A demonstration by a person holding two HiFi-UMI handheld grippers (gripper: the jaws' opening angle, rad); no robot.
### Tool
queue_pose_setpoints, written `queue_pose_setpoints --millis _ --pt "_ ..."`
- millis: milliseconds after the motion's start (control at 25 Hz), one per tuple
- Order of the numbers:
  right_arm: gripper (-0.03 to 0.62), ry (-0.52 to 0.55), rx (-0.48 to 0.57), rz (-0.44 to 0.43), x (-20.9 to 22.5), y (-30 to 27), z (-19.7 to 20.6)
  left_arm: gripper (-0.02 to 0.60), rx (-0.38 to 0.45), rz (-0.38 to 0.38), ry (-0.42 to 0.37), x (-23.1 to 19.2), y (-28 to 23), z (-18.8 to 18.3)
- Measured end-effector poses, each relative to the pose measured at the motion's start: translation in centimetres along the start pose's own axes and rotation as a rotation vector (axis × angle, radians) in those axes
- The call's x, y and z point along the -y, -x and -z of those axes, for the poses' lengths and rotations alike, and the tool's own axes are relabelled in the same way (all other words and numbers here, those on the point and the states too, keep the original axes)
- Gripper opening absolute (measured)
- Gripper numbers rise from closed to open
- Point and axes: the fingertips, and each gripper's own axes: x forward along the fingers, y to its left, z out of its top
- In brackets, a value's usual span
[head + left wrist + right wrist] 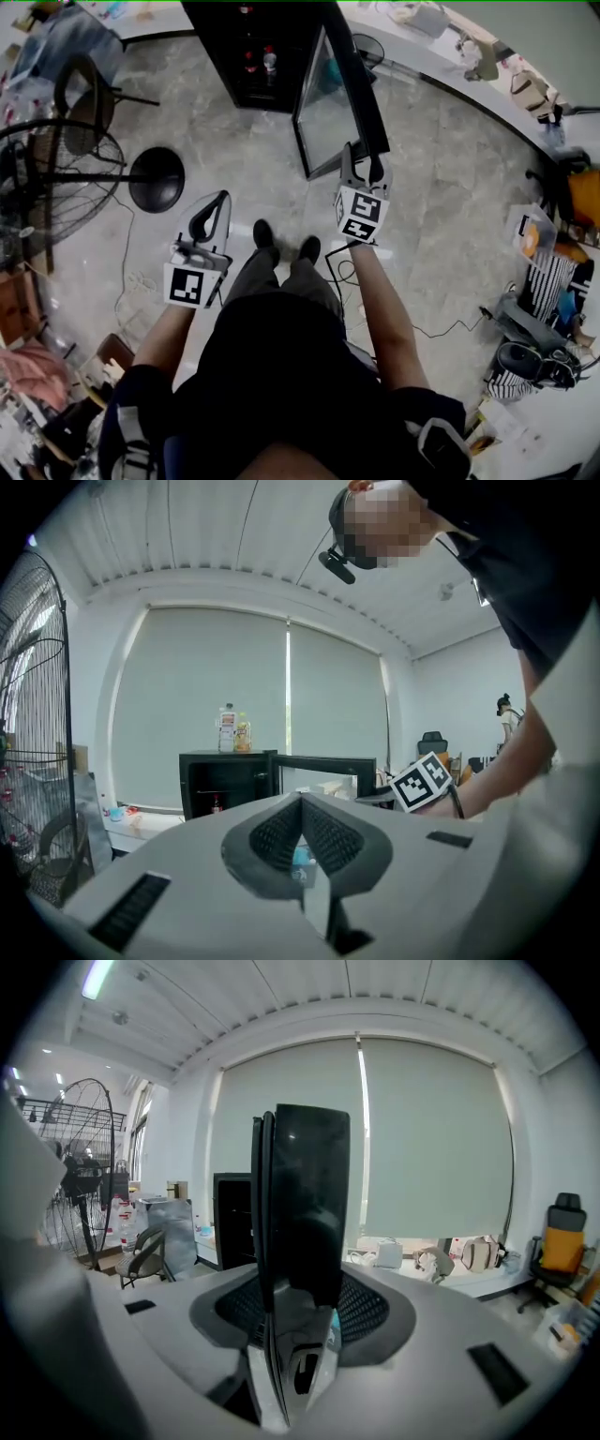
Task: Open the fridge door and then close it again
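A small black fridge stands ahead of me on the floor, its glass door swung open towards me. My right gripper reaches the door's free edge. In the right gripper view that door edge stands upright between the jaws of the right gripper, with the ribbed pads showing either side of it and no clear press on it. My left gripper hangs shut and empty to the left, well short of the fridge; the left gripper has its jaws together.
A standing fan with a round black base is at my left, a chair behind it. Two bottles stand on the fridge top. Cables and bags lie at my right.
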Motion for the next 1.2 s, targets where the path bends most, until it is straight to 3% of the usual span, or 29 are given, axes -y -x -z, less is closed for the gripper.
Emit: queue_pose_setpoints --millis 600,960,1200 --pt "0.221 -0.032 -0.027 0.077 7.5 -1.3 -0.2 0.023 0.047 0.166 -0.011 -0.8 -3.9 -1.9" --pt "0.224 -0.021 -0.025 0.026 11.2 -2.9 -0.3 0.023 0.043 0.211 -0.018 0.2 -6.2 -1.7" --pt "0.225 -0.005 -0.025 -0.025 14.9 -3.8 -0.6 0.023 0.041 0.182 -0.032 1.7 -8.1 -2.6"
